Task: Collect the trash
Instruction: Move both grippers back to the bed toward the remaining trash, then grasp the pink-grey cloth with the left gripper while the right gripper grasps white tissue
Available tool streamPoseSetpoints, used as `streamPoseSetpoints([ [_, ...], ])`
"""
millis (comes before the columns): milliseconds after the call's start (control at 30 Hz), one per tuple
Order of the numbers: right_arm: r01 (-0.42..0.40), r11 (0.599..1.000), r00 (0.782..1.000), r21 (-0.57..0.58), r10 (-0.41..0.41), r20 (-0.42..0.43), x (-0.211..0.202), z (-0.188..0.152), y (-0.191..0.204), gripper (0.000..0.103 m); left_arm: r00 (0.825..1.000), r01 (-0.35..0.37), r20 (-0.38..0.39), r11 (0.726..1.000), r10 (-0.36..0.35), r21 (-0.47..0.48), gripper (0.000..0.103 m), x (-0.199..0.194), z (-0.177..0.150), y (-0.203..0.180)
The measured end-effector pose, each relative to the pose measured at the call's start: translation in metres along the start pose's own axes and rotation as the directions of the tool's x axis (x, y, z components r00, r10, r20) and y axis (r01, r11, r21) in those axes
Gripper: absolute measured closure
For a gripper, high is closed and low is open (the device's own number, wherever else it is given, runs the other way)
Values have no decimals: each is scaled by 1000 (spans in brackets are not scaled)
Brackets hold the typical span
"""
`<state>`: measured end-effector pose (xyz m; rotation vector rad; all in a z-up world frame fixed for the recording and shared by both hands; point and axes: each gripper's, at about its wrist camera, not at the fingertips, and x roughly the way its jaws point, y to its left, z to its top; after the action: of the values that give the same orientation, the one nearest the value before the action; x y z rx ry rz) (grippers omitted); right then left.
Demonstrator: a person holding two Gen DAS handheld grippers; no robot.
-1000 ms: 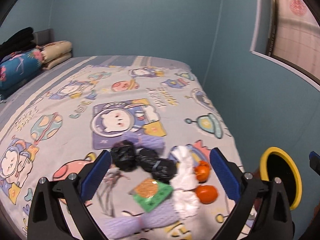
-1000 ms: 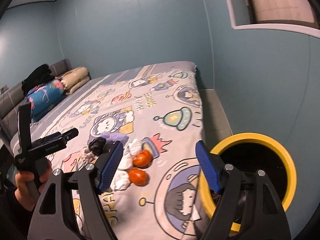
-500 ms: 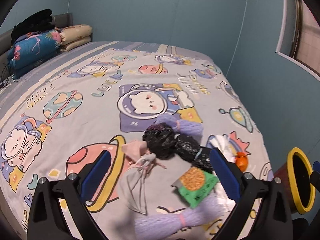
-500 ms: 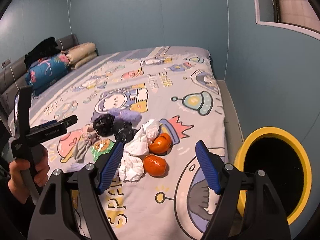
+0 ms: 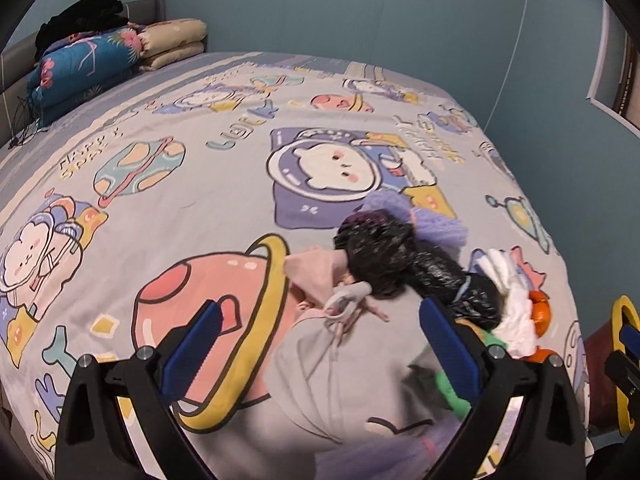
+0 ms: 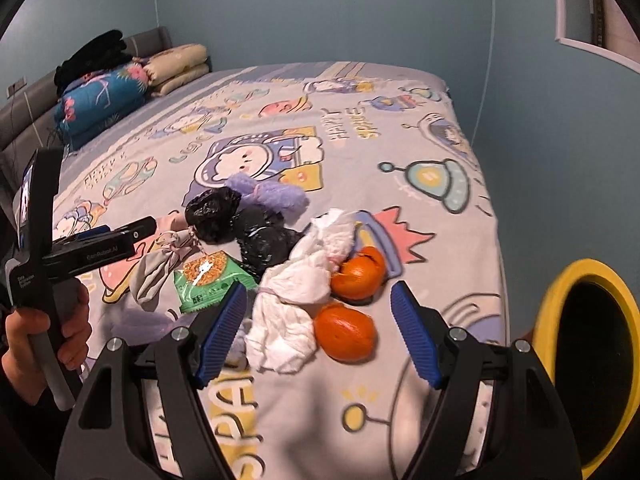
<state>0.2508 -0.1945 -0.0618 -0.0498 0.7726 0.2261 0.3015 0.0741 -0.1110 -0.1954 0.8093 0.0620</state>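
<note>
Blue-padded and spread wide, my left gripper (image 5: 316, 340) hovers low over the bed with nothing between its fingers; a crumpled grey cloth pouch (image 5: 324, 364) with a drawstring lies on the sheet inside the gap. My right gripper (image 6: 318, 334) is just as wide apart and empty, with a wad of white tissue (image 6: 296, 300) and one orange peel (image 6: 345, 332) framed between its pads. A second orange peel (image 6: 360, 272) sits just behind, touching the tissue. Left of the tissue lies a green snack wrapper (image 6: 210, 280), and behind it two knotted black plastic bags (image 6: 240, 224) press against a purple fluffy mesh (image 6: 272, 194). A pink scrap (image 5: 316, 268) pokes out beside the black bags in the left view. All this litter is bunched near the foot corner of the cartoon-print bedsheet (image 6: 420, 140). Beside the bed, on my right, stands the yellow-rimmed bin (image 6: 588, 364), its dark mouth facing me. Folded quilts (image 5: 96, 64) are stacked at the headboard.
</note>
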Motion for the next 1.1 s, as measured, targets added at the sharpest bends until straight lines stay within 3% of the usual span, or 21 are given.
streamPoseSetpoints([
  [367, 28, 997, 995, -68, -34, -90, 74, 18, 14, 48, 999, -8, -52, 1000, 8, 3, 8, 25, -9, 0],
  [467, 28, 998, 991, -63, -36, -132, 93, 19, 11, 55, 998, -4, -65, 1000, 5, 11, 13, 31, -9, 0],
  [633, 30, 998, 986, -60, -40, -164, 111, 16, 11, 57, 996, 6, -91, 1000, -3, 31, 21, 40, -11, -3],
  [833, 23, 998, 983, -57, -33, -183, 126, 13, 8, 63, 989, 18, -149, 1000, -15, 17, 38, 55, -13, -5],
  [900, 18, 998, 983, -53, -28, -184, 127, 13, 6, 65, 986, 17, -165, 1000, -13, 20, 50, 60, -14, -6],
  [1000, 8, 998, 983, -55, -18, -181, 129, 14, 6, 71, 985, 11, -174, 999, -5, 30, 66, 65, -14, -7],
  [1100, -14, 999, 984, -32, 8, -179, 127, 16, 3, 83, 984, 21, -178, 999, -15, 28, 71, 67, -14, -7],
])
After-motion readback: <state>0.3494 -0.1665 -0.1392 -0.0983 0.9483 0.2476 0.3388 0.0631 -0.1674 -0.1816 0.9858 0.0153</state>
